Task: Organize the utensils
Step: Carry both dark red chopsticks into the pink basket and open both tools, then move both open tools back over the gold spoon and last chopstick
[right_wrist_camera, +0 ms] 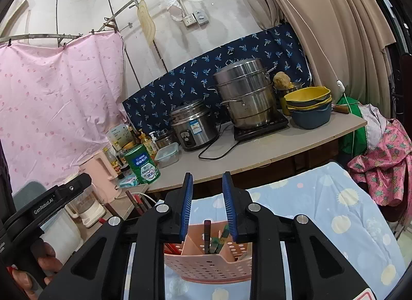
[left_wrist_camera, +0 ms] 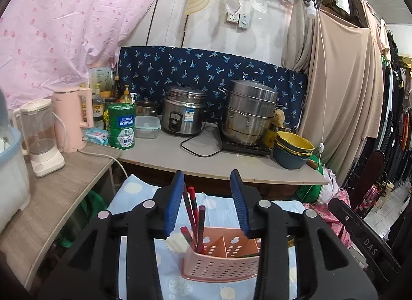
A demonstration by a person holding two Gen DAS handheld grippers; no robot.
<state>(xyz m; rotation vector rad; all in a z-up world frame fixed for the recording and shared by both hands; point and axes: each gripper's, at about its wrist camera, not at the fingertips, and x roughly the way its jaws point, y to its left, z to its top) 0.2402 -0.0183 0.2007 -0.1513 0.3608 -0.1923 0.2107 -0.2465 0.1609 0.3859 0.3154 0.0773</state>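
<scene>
A pink perforated utensil holder (left_wrist_camera: 221, 261) with several compartments stands on a blue dotted cloth (left_wrist_camera: 144, 191). Red chopsticks (left_wrist_camera: 193, 212) stand in its left compartment. My left gripper (left_wrist_camera: 209, 202) is open above the holder, and the chopsticks rise beside its left finger without being held. In the right wrist view the same holder (right_wrist_camera: 208, 266) sits below my right gripper (right_wrist_camera: 207, 197), which is open and empty. A dark chopstick (right_wrist_camera: 207, 233) and green-patterned ones (right_wrist_camera: 221, 238) stand in its middle compartment. The left gripper's handle (right_wrist_camera: 46, 209) shows at the left.
Behind the cloth runs a grey counter (left_wrist_camera: 231, 163) with a rice cooker (left_wrist_camera: 184, 111), a steel steamer pot (left_wrist_camera: 249, 111), stacked bowls (left_wrist_camera: 293, 150), a green tin (left_wrist_camera: 121, 124) and a food box. A wooden shelf (left_wrist_camera: 64, 184) at left holds a pink kettle and a blender.
</scene>
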